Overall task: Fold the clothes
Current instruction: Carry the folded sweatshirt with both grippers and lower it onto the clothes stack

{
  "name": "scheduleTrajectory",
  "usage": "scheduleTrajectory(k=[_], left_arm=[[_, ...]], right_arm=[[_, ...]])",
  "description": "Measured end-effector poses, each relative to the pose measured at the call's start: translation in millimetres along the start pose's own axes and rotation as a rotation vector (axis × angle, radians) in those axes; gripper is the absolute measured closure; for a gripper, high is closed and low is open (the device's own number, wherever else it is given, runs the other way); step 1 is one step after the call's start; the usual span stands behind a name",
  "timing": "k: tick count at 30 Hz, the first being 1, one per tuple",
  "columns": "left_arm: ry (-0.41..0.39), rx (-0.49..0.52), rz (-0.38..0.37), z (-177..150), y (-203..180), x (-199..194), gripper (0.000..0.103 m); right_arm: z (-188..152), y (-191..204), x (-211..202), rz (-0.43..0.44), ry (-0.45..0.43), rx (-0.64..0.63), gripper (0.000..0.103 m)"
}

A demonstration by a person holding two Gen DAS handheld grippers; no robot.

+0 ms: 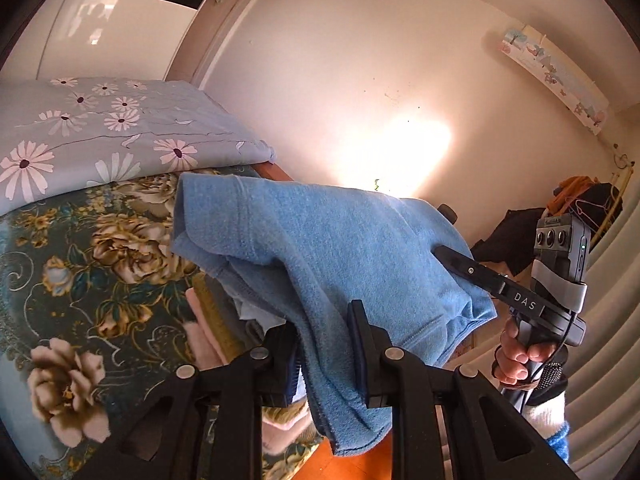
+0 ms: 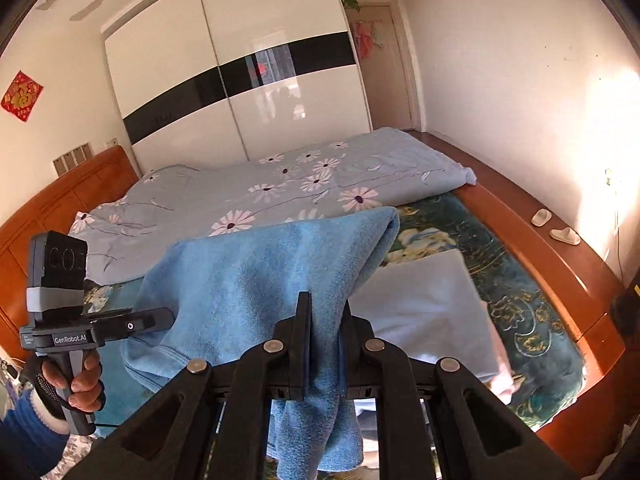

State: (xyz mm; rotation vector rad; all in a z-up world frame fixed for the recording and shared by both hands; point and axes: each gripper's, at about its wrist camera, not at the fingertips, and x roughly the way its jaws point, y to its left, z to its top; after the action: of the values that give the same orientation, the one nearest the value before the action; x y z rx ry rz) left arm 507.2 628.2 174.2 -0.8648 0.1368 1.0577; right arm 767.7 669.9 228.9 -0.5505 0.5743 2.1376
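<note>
A light blue fleece garment hangs in the air between my two grippers, above the bed. My left gripper is shut on one part of it, with cloth draping down between the fingers. My right gripper is shut on another part of the same garment. In the left wrist view the right gripper reaches into the cloth from the right. In the right wrist view the left gripper enters the cloth from the left. Folded clothes lie on the bed below.
The bed has a dark floral sheet and a blue daisy quilt at its far side. An orange wooden bed frame holds two small white objects. A white wardrobe stands behind. Dark clothes hang at the right.
</note>
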Motion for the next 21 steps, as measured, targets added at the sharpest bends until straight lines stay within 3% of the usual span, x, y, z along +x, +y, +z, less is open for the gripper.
scheduleTrajectory(k=[4,9,15,17,19,21], left_arm=[[0.018,0.003,0.031,2,-5,38,0.08],[0.06,-0.002,0.085,-8,5,74,0.08],[0.088,0.027,0.153,-12,10,83,0.076],[0.101,0.026,0.148,-12,11,80,0.074],[0.106,0.013,0.146,-11,13,72,0.06],[0.095,0.0,0.152,-8,16,60,0.054]], right_arm=[[10,-34,18,-0.071,0.009,0.05,0.092],[1,-68,40,-0.035,0.016,0.136,0.092],[-18,-85,64,-0.103,0.072,0.196,0.09],[-21,-89,68,-0.127,0.087,0.212,0.083],[-24,-95,66,-0.151,0.081,0.237,0.077],[-22,-103,56,-0.165,0.041,0.281,0.076]])
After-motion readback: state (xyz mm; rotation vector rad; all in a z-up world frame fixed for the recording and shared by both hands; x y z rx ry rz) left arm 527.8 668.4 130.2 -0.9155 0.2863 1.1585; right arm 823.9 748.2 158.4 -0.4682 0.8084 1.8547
